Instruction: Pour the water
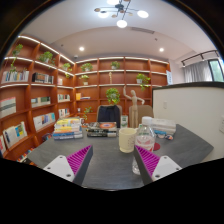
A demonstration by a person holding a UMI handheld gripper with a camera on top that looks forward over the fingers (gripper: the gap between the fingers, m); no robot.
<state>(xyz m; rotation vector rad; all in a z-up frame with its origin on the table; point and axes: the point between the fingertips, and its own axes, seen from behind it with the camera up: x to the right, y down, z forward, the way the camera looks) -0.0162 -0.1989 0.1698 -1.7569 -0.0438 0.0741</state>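
Observation:
A cream-coloured cup (126, 139) stands on the dark grey table (100, 165), just ahead of my fingers. A clear plastic water bottle (145, 137) stands right beside it, close to my right finger's tip. My gripper (113, 158) is open, its two pink pads (80, 159) spread wide, and it holds nothing. Both things stand apart from the fingers.
A stack of books (67, 129) lies at the table's far left, and a flat white thing (160, 126) lies at the far right. A dark chair (108, 115) and a wooden figure (133, 105) stand beyond the table. Bookshelves (30, 95) line the left wall.

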